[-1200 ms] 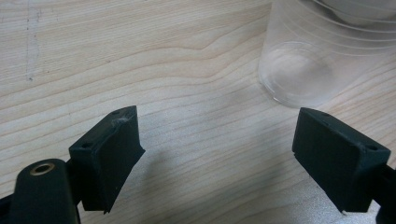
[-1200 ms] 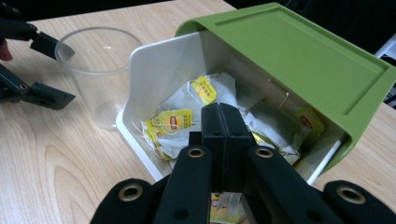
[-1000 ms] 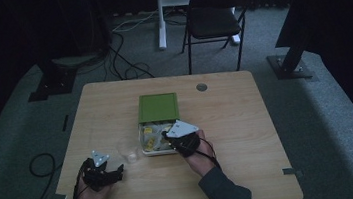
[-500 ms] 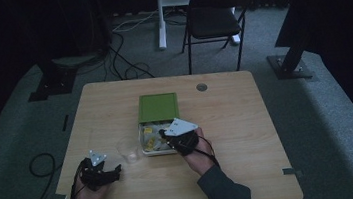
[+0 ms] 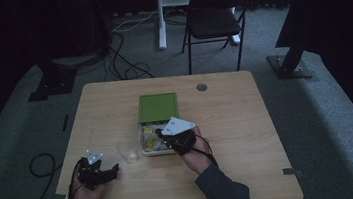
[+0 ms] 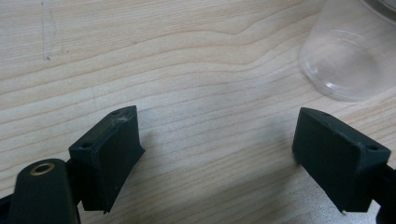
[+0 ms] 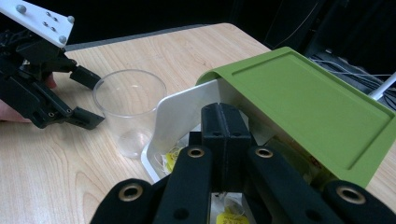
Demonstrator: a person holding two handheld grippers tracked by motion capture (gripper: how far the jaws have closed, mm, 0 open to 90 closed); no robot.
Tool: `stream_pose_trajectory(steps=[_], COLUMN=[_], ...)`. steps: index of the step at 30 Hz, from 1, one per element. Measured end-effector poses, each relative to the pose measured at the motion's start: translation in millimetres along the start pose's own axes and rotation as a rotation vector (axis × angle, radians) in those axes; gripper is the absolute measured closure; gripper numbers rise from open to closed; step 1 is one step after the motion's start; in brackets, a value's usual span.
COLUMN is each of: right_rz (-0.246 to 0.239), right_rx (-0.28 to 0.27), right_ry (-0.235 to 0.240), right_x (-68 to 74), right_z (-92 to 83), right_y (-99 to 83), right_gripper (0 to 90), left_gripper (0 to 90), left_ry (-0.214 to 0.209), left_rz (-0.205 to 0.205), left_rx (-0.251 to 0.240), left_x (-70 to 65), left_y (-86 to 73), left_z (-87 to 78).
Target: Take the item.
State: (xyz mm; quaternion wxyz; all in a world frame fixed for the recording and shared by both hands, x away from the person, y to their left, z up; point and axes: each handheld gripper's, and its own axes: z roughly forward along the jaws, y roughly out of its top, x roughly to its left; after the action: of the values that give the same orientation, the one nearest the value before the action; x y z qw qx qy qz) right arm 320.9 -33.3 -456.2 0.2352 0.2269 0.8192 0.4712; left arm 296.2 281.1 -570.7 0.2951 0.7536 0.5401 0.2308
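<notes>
A white box with its green lid slid back sits mid-table, with yellow-tagged bags inside. A clear plastic cup stands just left of it. My right gripper hangs over the box's open near end, jaws shut together above the yellow tags; I cannot see anything pinched between them. My left gripper rests low on the table left of the cup, open over bare wood, with the cup just beyond its right jaw.
The wooden table has a round cable hole near its far edge. Beyond it stand a folding chair and a white desk leg. Cables lie on the floor at the left.
</notes>
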Motion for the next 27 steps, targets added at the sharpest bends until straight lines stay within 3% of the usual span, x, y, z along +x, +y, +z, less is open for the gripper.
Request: stream_pose_trajectory(steps=[27], right_rz=[-0.033], right_rx=[-0.032], right_ry=[0.049], right_x=[12.5], right_z=[3.6], right_y=[20.8], right_gripper=[90.0], left_gripper=[15.9], left_ry=[-0.003], left_rz=[0.001], left_rx=[-0.031], left_x=[0.4], left_y=[-2.4], left_z=[1.7])
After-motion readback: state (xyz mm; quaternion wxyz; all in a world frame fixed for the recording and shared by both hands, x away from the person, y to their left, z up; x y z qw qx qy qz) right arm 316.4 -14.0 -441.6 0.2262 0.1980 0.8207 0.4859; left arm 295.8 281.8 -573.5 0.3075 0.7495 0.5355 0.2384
